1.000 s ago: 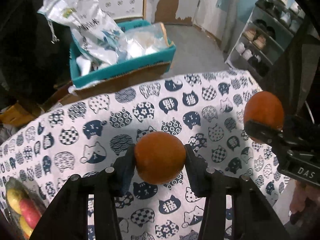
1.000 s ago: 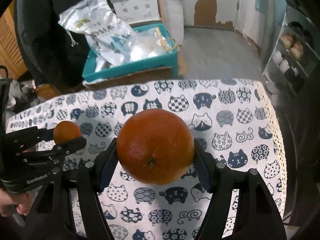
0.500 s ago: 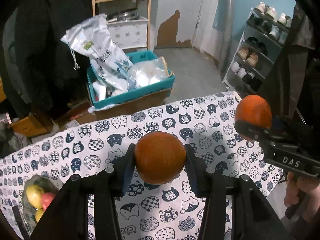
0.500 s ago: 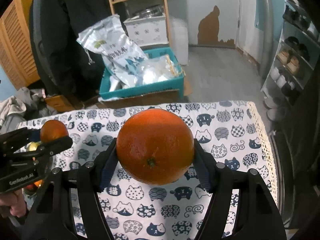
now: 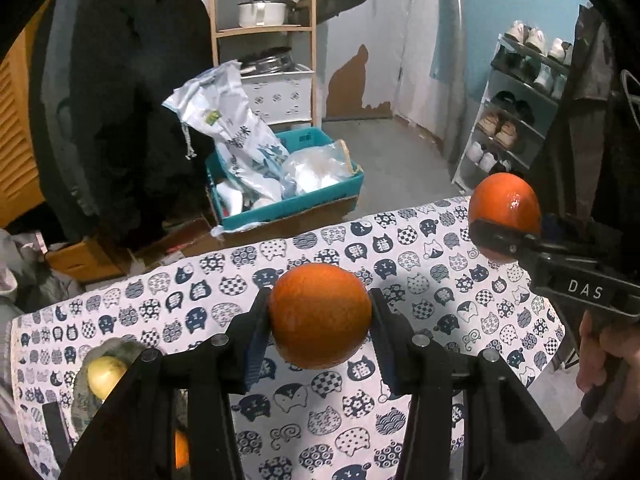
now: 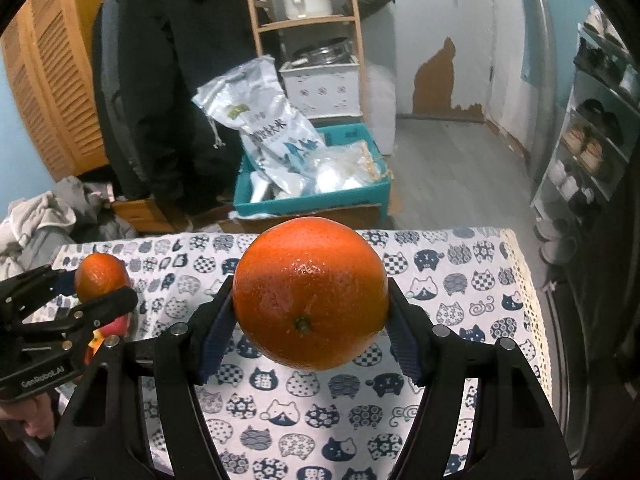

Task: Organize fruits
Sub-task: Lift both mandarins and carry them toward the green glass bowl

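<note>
Two round orange fruits clamped, one per claw
Left gripper (image 5: 320, 320) squeezing smaller orange (image 5: 320, 320); right gripper (image 6: 310, 300) pinching larger orange (image 6: 310, 300), stem toward lens; glass fruit bowl (image 5: 86, 396) half hidden

From my feeds, most of the cat-print tabletop (image 6: 460, 292) lies bare from the middle to its right edge. My left gripper (image 5: 320, 320) and right gripper (image 6: 310, 308) are each full with an orange, both held above the cloth and well apart. At the left edge a bowl of fruit (image 5: 106, 372) blocks that corner. Beyond the far edge stands a teal crate (image 6: 320, 200)
</note>
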Action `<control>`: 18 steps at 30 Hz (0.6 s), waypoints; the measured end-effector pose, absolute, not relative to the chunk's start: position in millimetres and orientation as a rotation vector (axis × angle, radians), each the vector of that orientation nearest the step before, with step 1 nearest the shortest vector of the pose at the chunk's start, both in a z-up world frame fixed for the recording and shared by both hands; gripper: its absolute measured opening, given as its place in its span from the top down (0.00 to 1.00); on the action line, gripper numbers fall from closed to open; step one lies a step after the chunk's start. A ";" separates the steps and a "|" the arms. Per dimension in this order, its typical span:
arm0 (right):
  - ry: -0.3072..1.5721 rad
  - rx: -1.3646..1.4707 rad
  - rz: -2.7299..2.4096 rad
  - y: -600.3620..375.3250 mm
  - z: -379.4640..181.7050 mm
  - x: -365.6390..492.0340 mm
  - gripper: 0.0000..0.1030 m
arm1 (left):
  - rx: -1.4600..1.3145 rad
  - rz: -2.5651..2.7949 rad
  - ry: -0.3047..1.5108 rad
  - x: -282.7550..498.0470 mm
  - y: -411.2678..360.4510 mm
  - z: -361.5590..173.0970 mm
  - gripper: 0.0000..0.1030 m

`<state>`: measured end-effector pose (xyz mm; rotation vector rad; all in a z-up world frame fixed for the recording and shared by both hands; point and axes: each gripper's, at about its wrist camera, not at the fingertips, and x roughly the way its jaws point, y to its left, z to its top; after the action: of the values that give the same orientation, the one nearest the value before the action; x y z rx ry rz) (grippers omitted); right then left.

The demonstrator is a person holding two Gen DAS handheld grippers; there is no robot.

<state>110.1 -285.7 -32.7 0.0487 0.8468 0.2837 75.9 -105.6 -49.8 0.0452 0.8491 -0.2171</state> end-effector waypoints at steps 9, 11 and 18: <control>0.815 0.026 0.348 -252.9 -16.5 100.4 0.33 | 0.032 -0.184 0.829 58.3 -77.2 -40.6 0.54; 0.809 0.022 0.362 -245.8 -13.4 98.5 0.33 | 0.020 -0.179 0.831 54.9 -70.1 -39.9 0.54; 0.797 0.002 0.407 -218.1 -5.9 96.1 0.33 | -0.009 -0.160 0.833 43.4 -45.1 -40.1 0.54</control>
<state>96.1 -218.1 -5.9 0.0024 0.7969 0.4071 43.4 -45.1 -40.1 -0.0093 0.8331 -0.1602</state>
